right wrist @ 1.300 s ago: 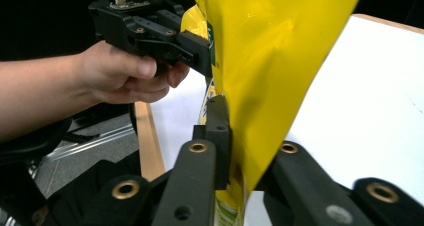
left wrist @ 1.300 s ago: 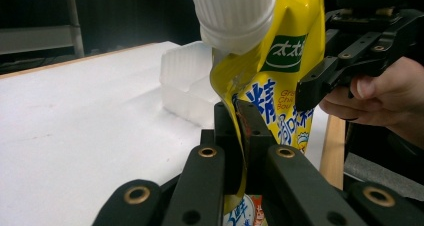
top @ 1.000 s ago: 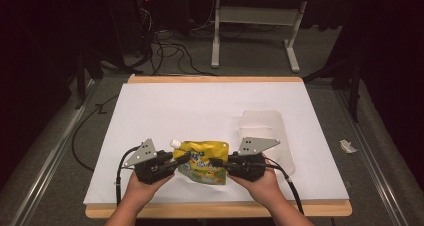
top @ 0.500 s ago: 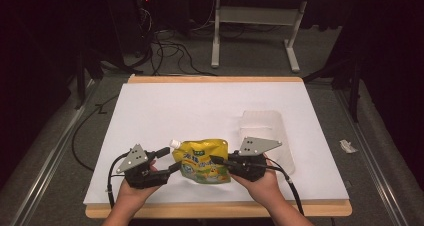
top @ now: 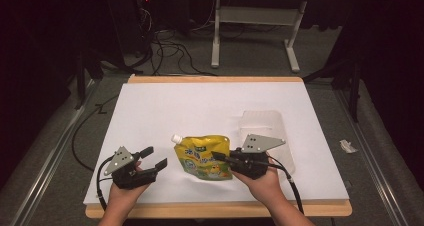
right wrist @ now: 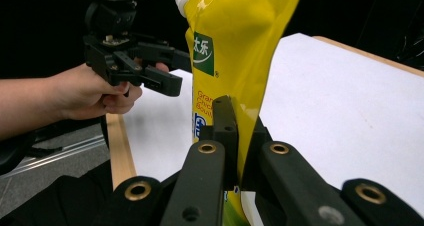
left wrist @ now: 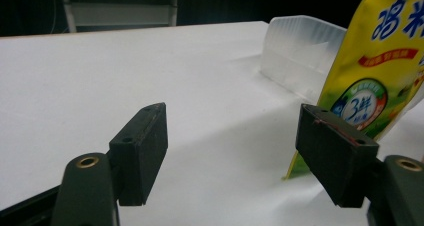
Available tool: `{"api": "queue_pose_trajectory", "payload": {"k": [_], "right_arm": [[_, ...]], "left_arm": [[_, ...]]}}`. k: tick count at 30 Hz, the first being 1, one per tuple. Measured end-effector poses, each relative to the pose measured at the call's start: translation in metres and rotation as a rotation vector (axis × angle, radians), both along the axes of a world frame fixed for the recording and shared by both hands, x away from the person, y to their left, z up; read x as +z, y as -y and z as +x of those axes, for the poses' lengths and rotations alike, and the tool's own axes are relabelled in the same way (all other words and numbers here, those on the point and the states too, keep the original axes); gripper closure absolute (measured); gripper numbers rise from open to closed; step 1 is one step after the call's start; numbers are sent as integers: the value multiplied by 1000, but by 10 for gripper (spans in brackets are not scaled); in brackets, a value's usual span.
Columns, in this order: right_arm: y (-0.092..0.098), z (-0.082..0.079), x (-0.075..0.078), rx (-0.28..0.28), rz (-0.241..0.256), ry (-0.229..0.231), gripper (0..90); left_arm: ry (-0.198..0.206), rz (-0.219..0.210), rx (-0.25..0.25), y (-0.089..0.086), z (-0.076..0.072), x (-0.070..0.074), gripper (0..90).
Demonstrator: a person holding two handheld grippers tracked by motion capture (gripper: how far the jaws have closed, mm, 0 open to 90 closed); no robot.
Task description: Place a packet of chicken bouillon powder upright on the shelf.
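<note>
**A:** What do the things sit on?

**B:** A table (top: 150,111) with a flat white top and a light wood strip along its near and far edges. Around it the room is dark. The floor is grey carpet. Black cables (top: 165,46) curl on the floor past the far edge, next to a pale metal stand (top: 255,36). A small scrap of white paper (top: 346,146) lies on the floor off the right edge.

**A:** What is on the table?

**B:** A shiny yellow pouch (top: 205,156) near the middle of the near edge. It is soft and crinkly, with a small white cap (top: 176,138) at its top left corner and a picture and writing on the front. Behind it, toward the right edge, sits a see-through plastic box (top: 265,131), cloudy and smooth with round corners.

**A:** Who has the pouch?

**B:** The right gripper (top: 220,157). Its two black jaws are pinched tight on the pouch's right edge. In the right gripper view the pouch stands up tall between them.

**A:** And the other one?

**B:** The left gripper (top: 154,157) is by the near left corner, beside the pouch and not touching it. Its jaws are spread wide with nothing in them. Both grippers are hard black plastic, each with a grey three-cornered plate on top.
</note>
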State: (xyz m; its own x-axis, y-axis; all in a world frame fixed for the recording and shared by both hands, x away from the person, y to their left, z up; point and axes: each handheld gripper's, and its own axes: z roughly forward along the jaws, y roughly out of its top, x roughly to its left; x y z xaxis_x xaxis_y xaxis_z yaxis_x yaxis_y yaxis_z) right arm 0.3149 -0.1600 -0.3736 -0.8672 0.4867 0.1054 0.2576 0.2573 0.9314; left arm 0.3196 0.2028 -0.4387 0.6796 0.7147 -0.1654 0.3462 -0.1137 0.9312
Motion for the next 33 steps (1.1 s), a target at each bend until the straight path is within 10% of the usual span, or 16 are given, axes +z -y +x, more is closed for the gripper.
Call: {"api": "queue_pose_trajectory", "payload": {"k": [9, 33], "right_arm": [[2, 5, 3, -18, 17, 2, 900], [20, 1, 27, -19, 97, 71, 900]], "left_arm": [[-6, 131, 70, 2, 2, -2, 227], [-17, 109, 45, 5, 6, -7, 226]]}}
